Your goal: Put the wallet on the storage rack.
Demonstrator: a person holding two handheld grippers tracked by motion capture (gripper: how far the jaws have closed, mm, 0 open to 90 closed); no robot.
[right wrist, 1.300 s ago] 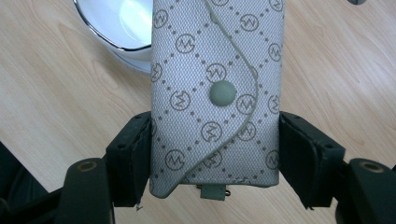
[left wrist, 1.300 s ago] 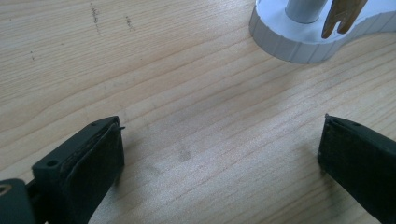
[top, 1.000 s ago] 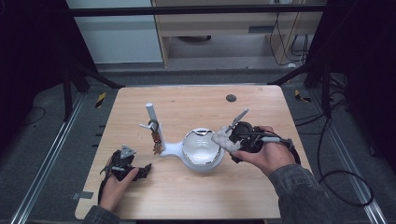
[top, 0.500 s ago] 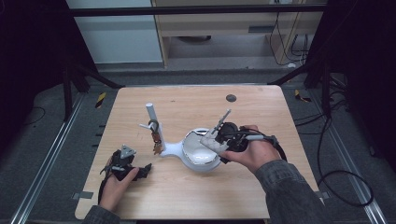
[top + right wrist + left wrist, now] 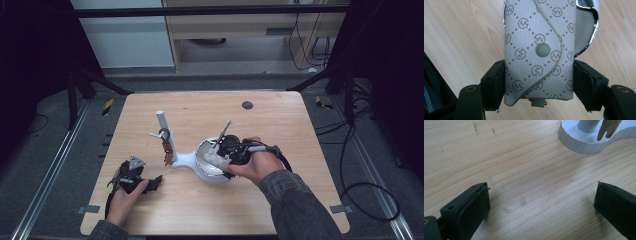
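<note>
My right gripper (image 5: 539, 83) is shut on a grey patterned key pouch (image 5: 539, 47) with a snap button, its pads pressing on both sides. In the high view the pouch (image 5: 213, 159) hangs over the round dish (image 5: 206, 175) of a white stand. The dish's shiny rim (image 5: 592, 27) shows behind the pouch. A white post (image 5: 162, 121) with hooks rises from the stand's other end, and a brown tag (image 5: 168, 159) hangs from it. My left gripper (image 5: 151, 183) rests on the table at the front left. Its jaws (image 5: 541, 202) stand open over bare wood.
The wooden table (image 5: 280, 130) has a small dark round spot (image 5: 247, 105) near its far edge. The stand's white base (image 5: 584, 143) and the tag (image 5: 607, 130) lie just ahead of the left gripper. Dark floor and metal frame rails surround the table.
My right hand has carried the pouch leftward and slightly down, from the dish's right side to over the dish. The left gripper has stayed where it was.
</note>
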